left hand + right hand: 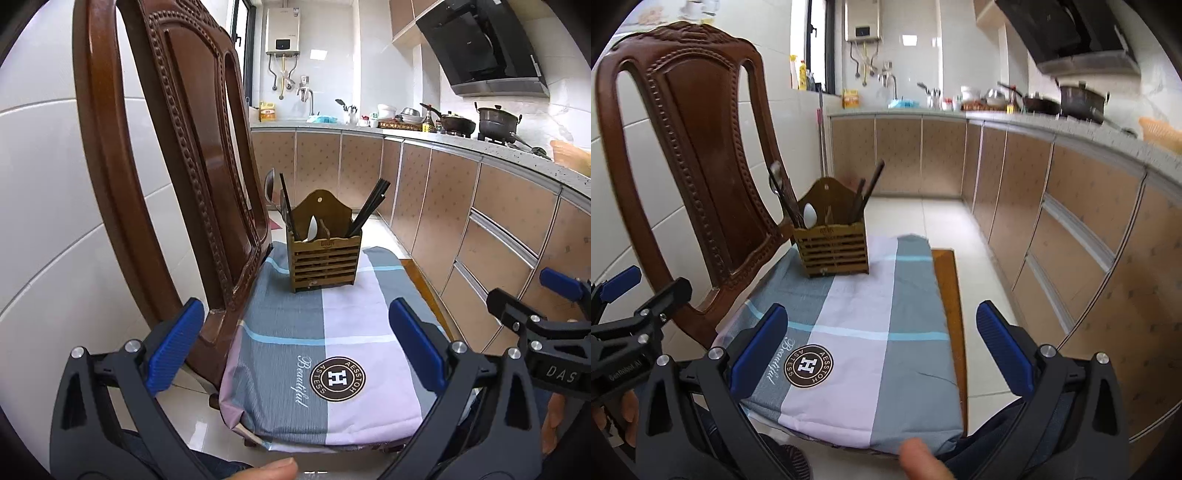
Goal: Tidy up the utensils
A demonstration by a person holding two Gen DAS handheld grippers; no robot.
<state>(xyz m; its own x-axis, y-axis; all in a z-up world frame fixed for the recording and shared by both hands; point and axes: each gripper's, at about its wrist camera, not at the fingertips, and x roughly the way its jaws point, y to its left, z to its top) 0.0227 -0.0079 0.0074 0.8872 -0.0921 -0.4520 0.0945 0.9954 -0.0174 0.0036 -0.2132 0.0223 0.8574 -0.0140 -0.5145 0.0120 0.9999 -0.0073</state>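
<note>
A brown wooden utensil holder [324, 258] [833, 249] stands at the far end of the cloth-covered chair seat [295, 343] [857, 332]. Dark chopsticks [367, 212] [866, 195] lean in its right compartment. A white spoon [312, 229] [809, 215] and dark utensils [286, 206] [785, 201] stand in its left side. My left gripper [295, 345] is open and empty over the near part of the seat. My right gripper [882, 347] is open and empty, also over the near seat; it shows at the right edge of the left wrist view [532, 306].
The carved wooden chair back [173, 155] [687, 158] rises on the left against a white tiled wall. Kitchen cabinets [480, 229] [1071, 221] run along the right, with pots on the counter. Tiled floor [942, 229] lies between chair and cabinets.
</note>
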